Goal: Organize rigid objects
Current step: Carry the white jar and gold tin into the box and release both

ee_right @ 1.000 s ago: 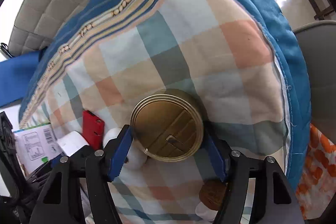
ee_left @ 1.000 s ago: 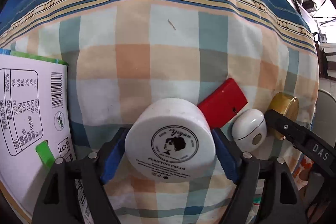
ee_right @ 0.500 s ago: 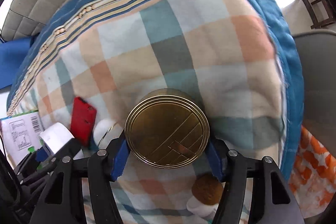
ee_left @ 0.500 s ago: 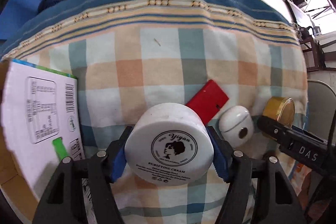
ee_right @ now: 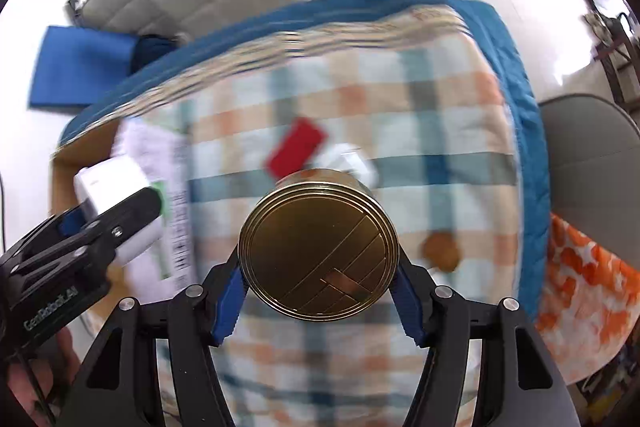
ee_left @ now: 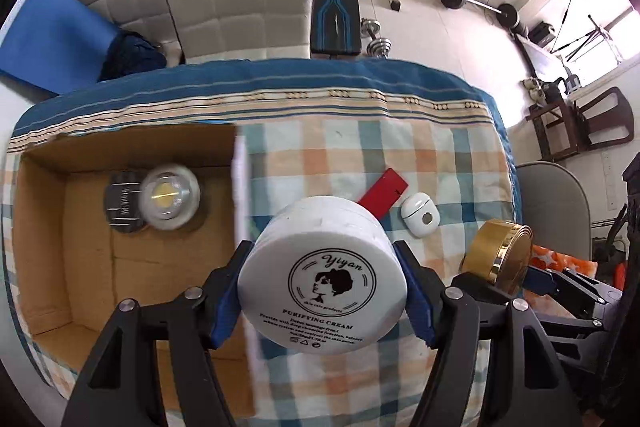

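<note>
My left gripper [ee_left: 322, 293] is shut on a white cream jar [ee_left: 324, 279] and holds it in the air beside the open cardboard box [ee_left: 48, 227]. The box holds a clear-lidded jar [ee_left: 170, 197] and a dark round item [ee_left: 122, 199]. My right gripper [ee_right: 318, 277] is shut on a gold tin [ee_right: 318, 247], also lifted; the tin shows in the left wrist view [ee_left: 500, 251]. A red flat case [ee_left: 384, 193] and a white oval case [ee_left: 420, 215] lie on the checked cloth.
The box's white printed flap [ee_left: 242, 211] stands up along its right side. A small brown-topped item [ee_right: 440, 251] lies on the cloth at the right. A grey chair [ee_left: 556, 211] stands past the table's right edge; a sofa and gym gear are behind.
Both grippers have risen well above the cloth with their loads. The views pulled back, so the open box and its contents now show at the left.
</note>
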### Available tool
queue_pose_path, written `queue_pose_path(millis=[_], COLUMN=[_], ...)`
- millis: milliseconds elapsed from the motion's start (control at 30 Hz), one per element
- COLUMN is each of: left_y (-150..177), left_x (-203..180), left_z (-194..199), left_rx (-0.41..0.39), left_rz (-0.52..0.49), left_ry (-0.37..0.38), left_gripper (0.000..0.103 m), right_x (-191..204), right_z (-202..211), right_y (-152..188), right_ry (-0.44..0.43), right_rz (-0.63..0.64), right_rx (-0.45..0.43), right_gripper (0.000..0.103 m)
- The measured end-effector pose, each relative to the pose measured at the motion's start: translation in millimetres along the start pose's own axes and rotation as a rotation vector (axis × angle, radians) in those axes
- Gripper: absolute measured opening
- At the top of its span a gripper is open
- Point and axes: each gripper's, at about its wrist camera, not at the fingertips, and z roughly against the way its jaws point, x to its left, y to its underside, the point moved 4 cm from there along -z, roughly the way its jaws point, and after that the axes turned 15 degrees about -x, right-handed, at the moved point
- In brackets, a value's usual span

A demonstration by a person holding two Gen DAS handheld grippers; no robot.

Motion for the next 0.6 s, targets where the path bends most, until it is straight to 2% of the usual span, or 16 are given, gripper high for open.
queue_pose_path(millis=[167, 300, 433, 600], left_y=[-12.7, -16.1, -16.9, -12.6], left_x=[61.8, 119.7, 171.5, 231.1], left_z=[45.3, 64.6, 56.5, 15.3], left_rx=[-0.051, -0.07, -0.055, 0.015], left_rz=[-0.001, 0.011, 0.017, 0.022], left_ry=[-0.016, -0.055, -0.099, -0.152], left_gripper=[0.066, 0.066, 0.066, 0.066], right_x=[76.3, 140.0, 200.4, 247.6], right_z=[37.4, 37.6, 13.5, -27.3], right_y=[18.5, 31.5, 40.2, 48.5], right_ry=[-0.061, -0.095, -0.103, -0.066], right_rz=[0.038, 0.068, 0.067, 0.065], right_rx=[-0.05, -0.054, -0.033, 0.014], right_gripper=[0.066, 0.066, 0.066, 0.066])
